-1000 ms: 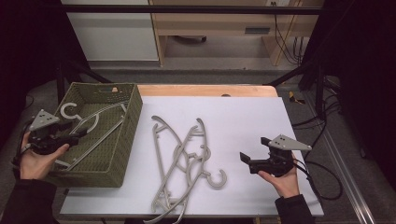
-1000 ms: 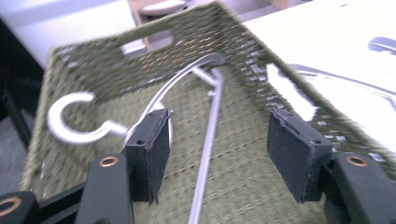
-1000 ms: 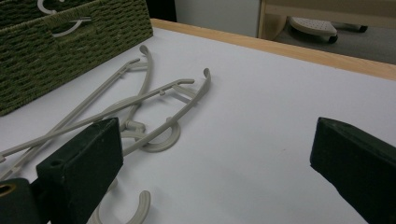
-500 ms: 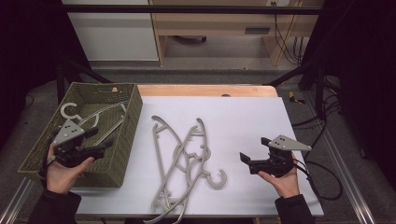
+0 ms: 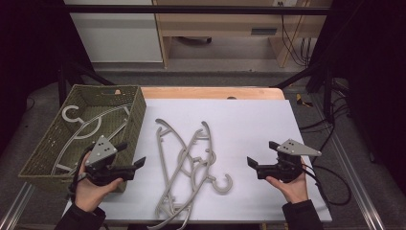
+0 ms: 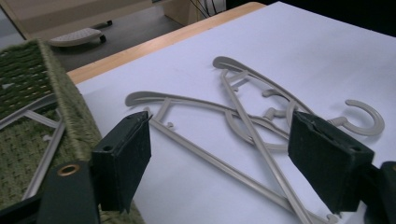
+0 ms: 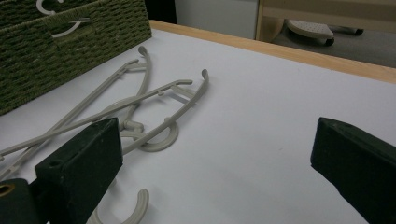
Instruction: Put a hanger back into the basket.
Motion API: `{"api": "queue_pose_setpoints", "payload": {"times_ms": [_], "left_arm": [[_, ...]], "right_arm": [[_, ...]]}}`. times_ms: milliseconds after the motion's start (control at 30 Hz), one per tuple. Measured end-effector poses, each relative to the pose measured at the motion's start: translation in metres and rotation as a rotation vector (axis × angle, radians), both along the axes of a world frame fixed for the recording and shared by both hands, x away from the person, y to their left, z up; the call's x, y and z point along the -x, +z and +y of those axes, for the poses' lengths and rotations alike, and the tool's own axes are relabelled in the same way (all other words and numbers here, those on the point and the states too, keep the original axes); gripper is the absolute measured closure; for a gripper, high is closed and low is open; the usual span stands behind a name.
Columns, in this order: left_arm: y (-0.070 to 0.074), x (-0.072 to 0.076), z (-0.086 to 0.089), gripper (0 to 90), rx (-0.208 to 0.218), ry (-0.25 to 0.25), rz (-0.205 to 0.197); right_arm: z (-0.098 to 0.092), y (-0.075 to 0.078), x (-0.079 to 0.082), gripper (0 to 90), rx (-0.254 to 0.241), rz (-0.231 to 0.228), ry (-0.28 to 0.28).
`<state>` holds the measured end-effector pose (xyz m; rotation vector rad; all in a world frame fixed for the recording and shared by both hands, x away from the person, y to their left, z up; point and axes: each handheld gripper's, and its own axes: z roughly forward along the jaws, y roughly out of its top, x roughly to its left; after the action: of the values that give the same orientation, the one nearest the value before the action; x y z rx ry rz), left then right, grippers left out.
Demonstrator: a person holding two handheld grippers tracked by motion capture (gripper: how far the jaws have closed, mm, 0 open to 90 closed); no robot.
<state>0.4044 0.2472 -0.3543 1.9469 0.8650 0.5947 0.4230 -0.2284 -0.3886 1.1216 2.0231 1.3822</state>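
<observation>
Grey plastic hangers [image 5: 191,163] lie tangled in the middle of the white table [image 5: 249,120], between the two hands. At lower left of the high view the left tongs [image 5: 141,163] hang at the near corner of the basket [image 5: 136,103], pointing toward the pile; their jaws have just been opening and stand wide with nothing between them. At lower right the right tongs [image 5: 250,162] rest low over the table, also wide and empty, aimed at the hooks. One hanger [image 5: 84,127] already lies inside the basket at upper left.

The step in hand looks like a reach for the next hanger. To do it well, I would pick the topmost bar, close on a straight stretch near the hook rather than on a crossing, and lift slowly so the others slip free; the right tongs could pin the pile if it drags.

No brand, label or writing can be read anywhere.
</observation>
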Motion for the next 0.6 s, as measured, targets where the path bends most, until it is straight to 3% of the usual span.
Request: {"api": "queue_pose_setpoints", "payload": {"times_ms": [233,600], "left_arm": [[-0.014,0.005,-0.017,18.3,0.014,-0.033,0.015],[-0.025,0.009,-0.042,18.3,-0.018,-0.1,0.047]], "right_arm": [[-0.001,-0.002,0.001,2.6,0.0,-0.003,0.004],[-0.001,-0.001,0.003,2.5,0.002,-0.014,0.011]]}}
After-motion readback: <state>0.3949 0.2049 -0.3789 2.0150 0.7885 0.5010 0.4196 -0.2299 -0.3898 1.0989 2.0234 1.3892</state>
